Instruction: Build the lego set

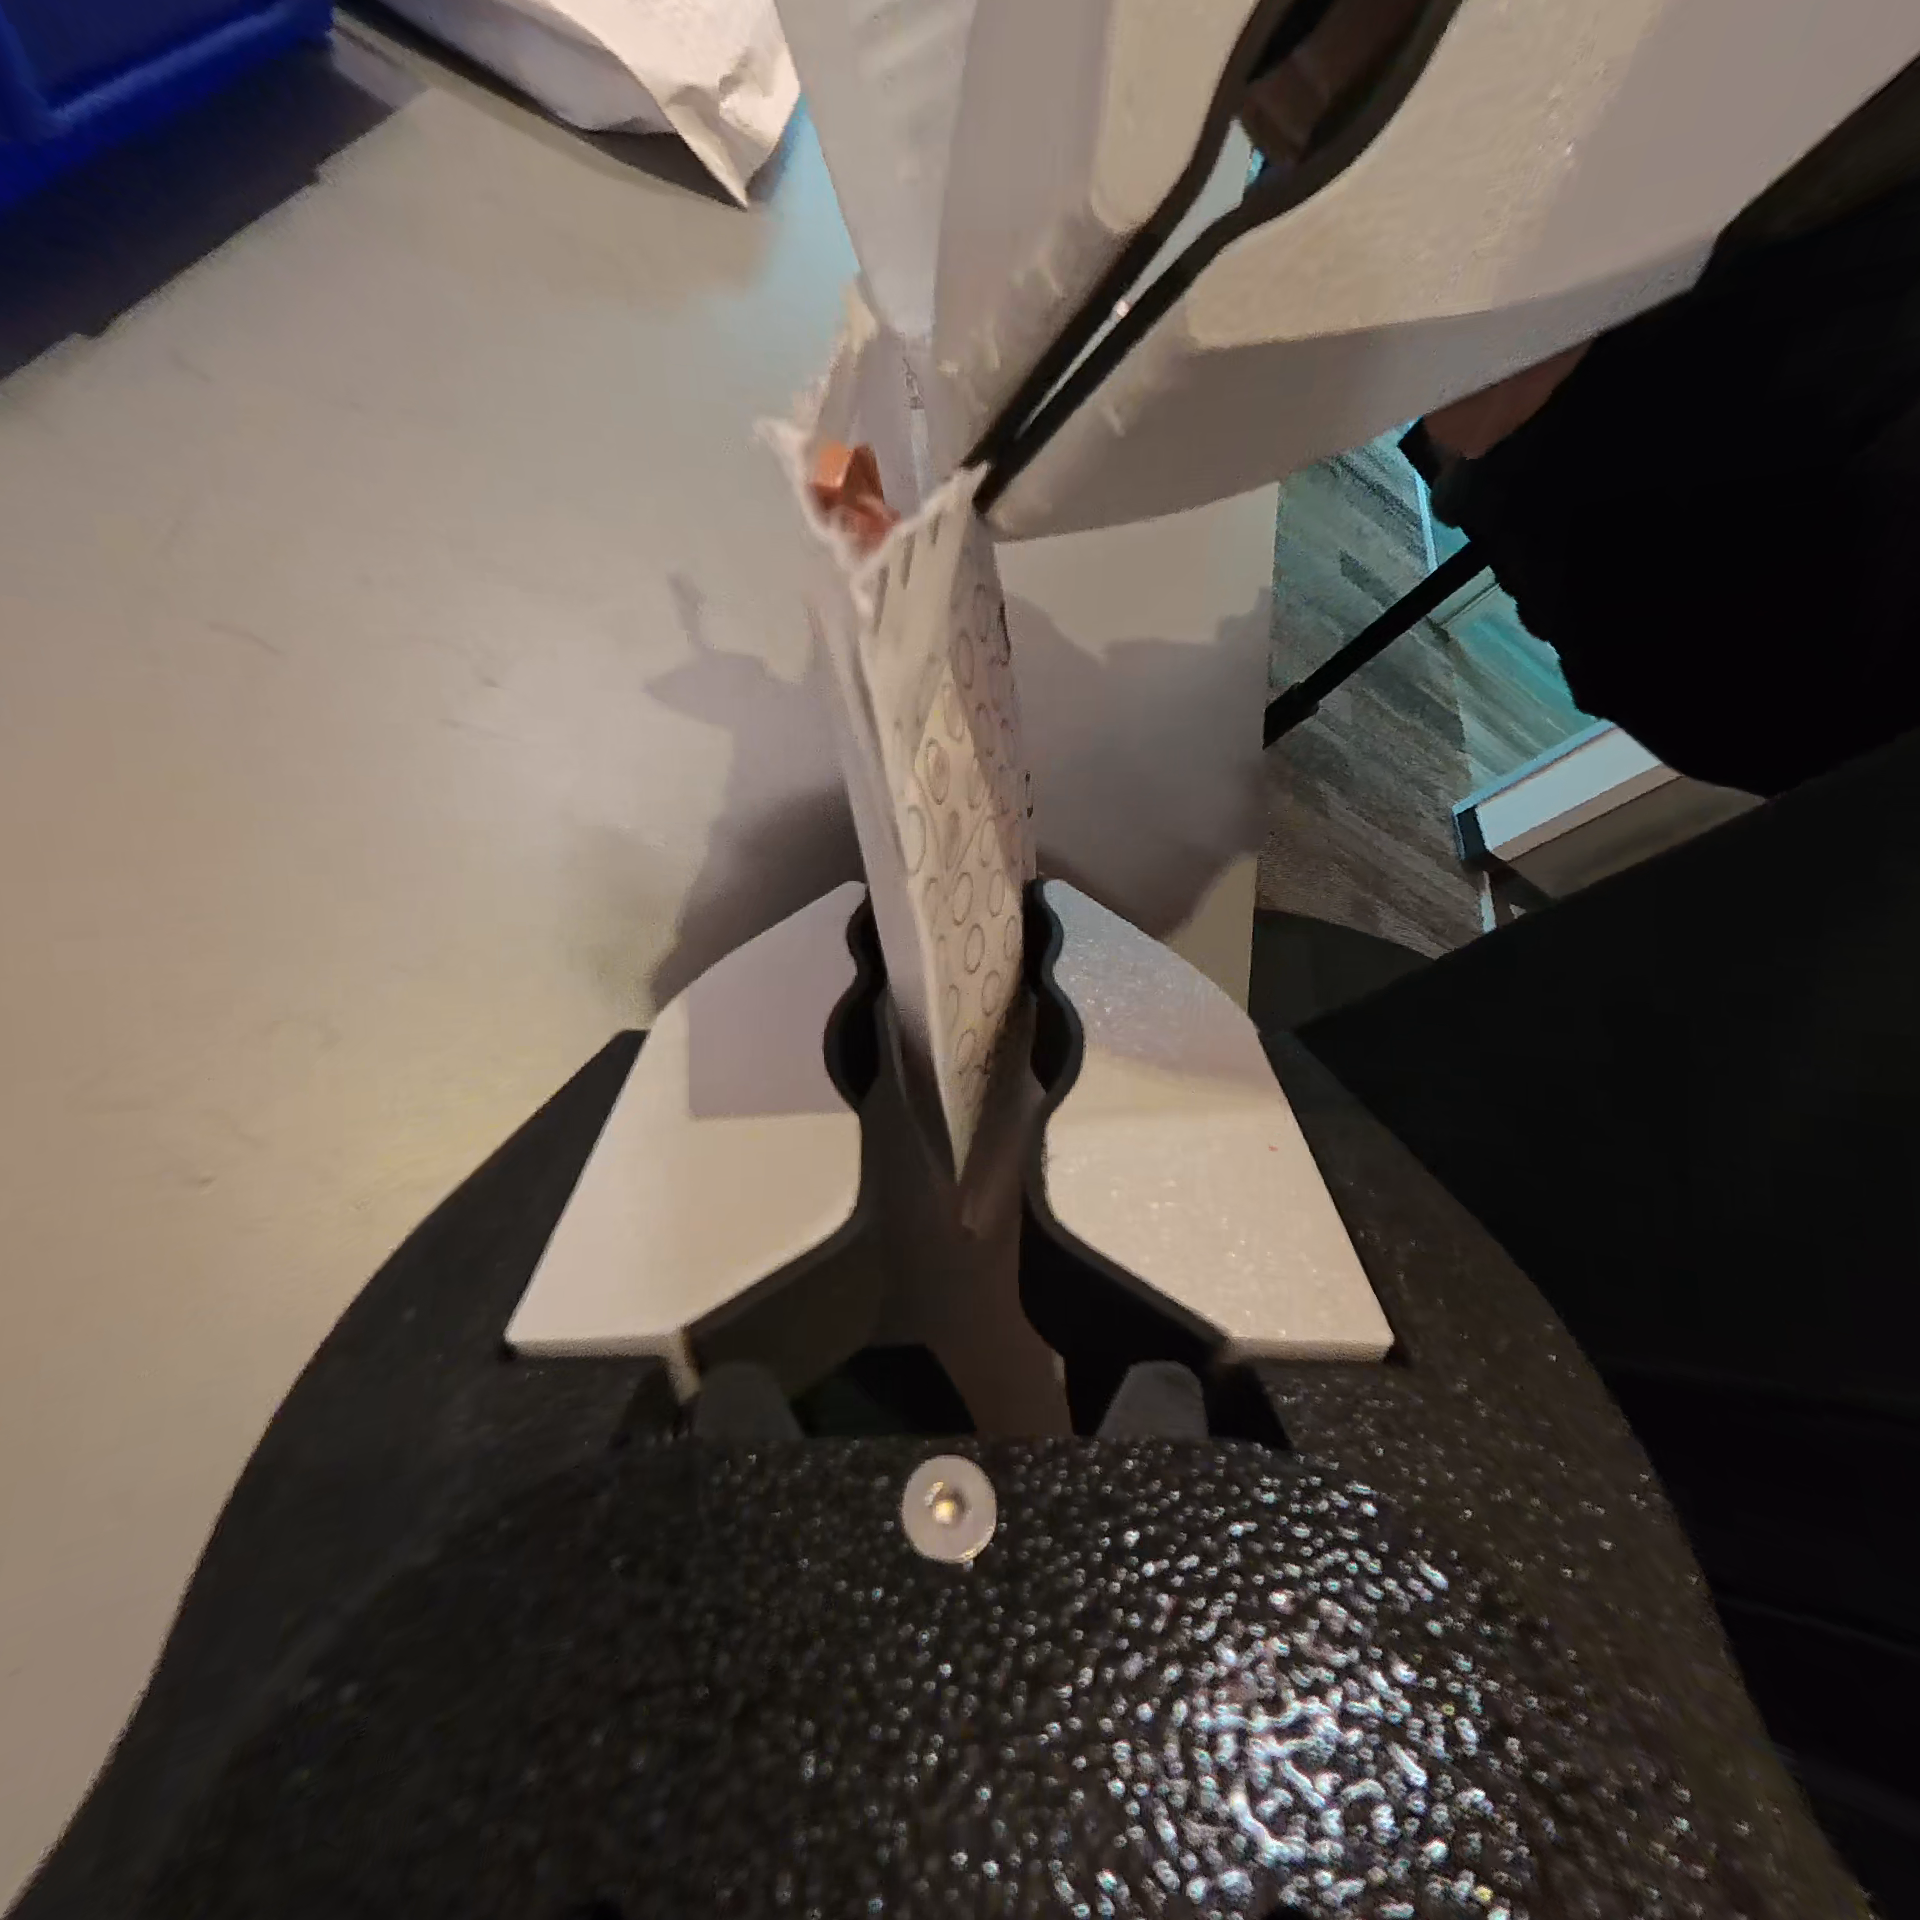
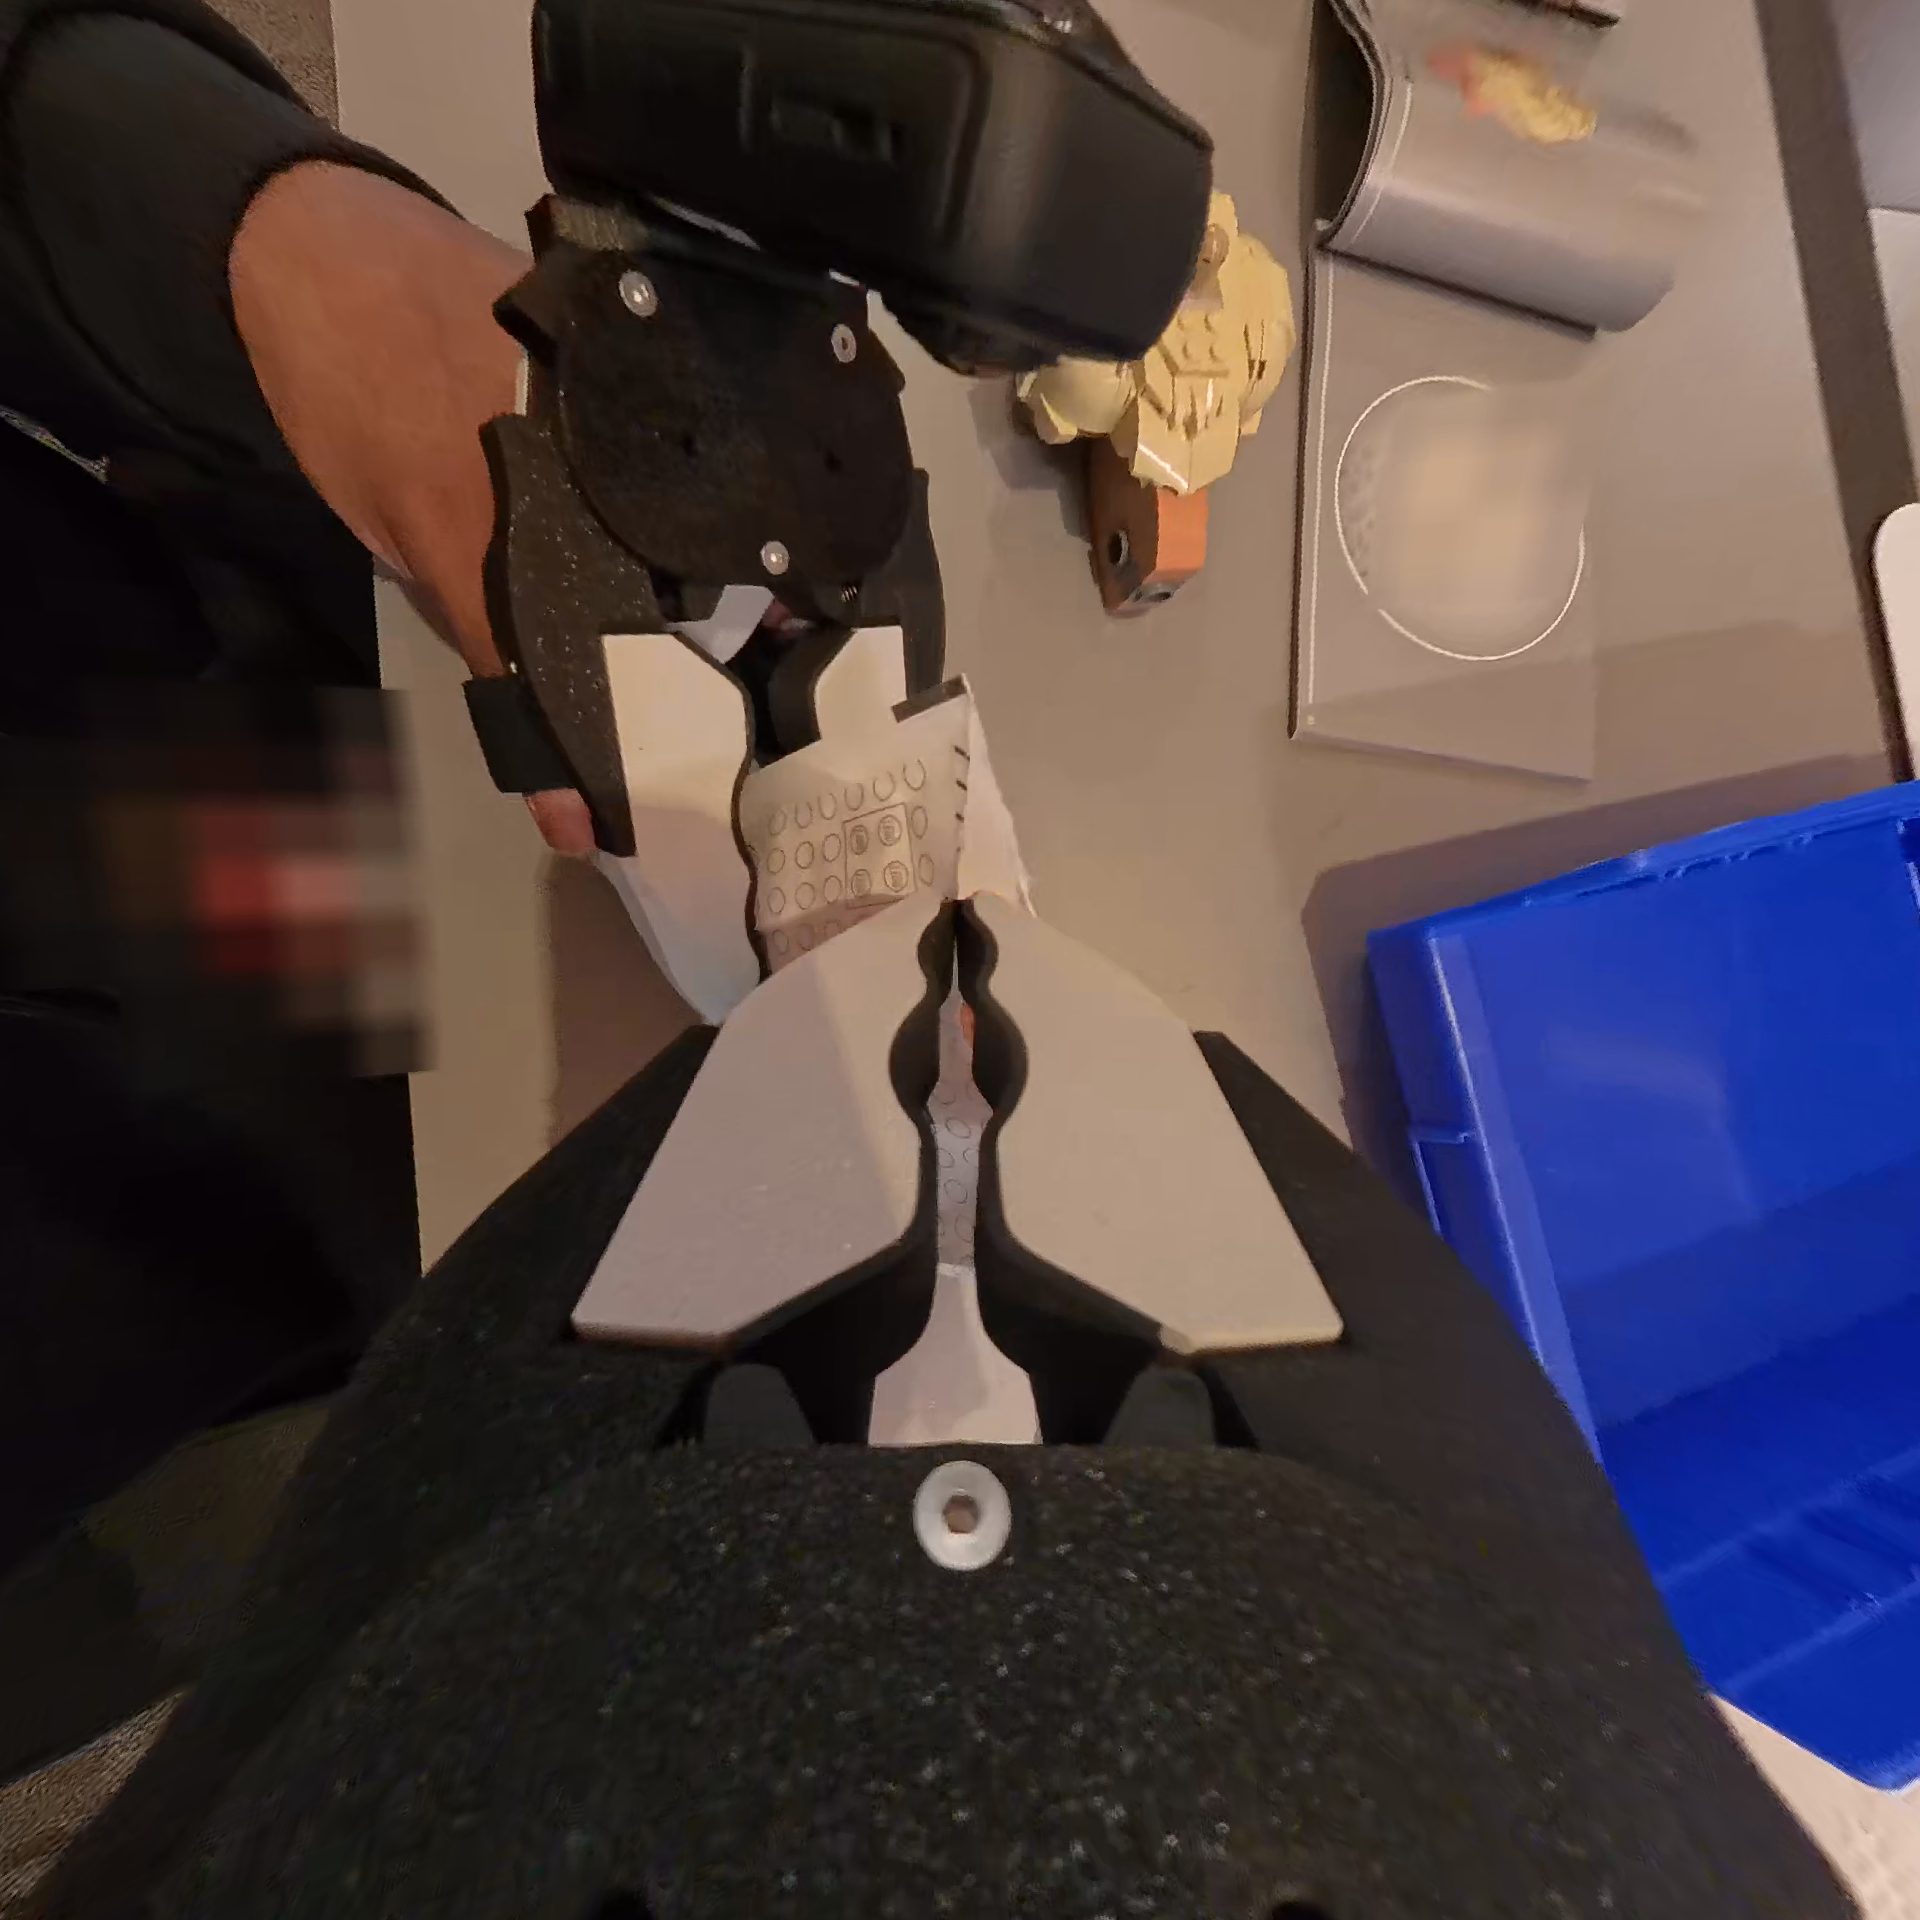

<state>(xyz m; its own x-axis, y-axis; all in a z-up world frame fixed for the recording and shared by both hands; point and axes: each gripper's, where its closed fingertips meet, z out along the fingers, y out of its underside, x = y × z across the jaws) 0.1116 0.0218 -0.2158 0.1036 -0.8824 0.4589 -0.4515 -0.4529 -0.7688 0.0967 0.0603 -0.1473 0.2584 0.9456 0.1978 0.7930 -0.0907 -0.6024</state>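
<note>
Risk first, as judged from how things lie. A white paper bag (image 1: 940, 831), printed with small rings and torn open along its top edge, hangs in the air over the grey worktop (image 1: 312, 727), stretched between both tongs. A copper-coloured small piece (image 1: 836, 488) sits at the ragged mouth of the tear; if the paper gives further or the bag tips, that piece and whatever else is inside could drop to the worktop and scatter. Pulling the two holds apart could also rip the bag right through, leaving each side with a scrap.

The blue bin (image 2: 1662, 1195) stands well to the right of the bag, not under it, so a spill would likely miss it. A tan brick-built figure (image 2: 1164, 416) and a grey booklet (image 2: 1455, 540) lie farther back on the worktop.

Pose. Left tongs (image 1: 945, 935) point upward along the bag, fingers clamped on its lower part, pads on both faces. Right tongs (image 2: 956, 925) come in from the opposite side and above, tips closed together on the torn upper edge. The person's hand (image 2: 364, 416), in a dark sleeve, grips the left handle from the side. Some motion blur in both views.
</note>
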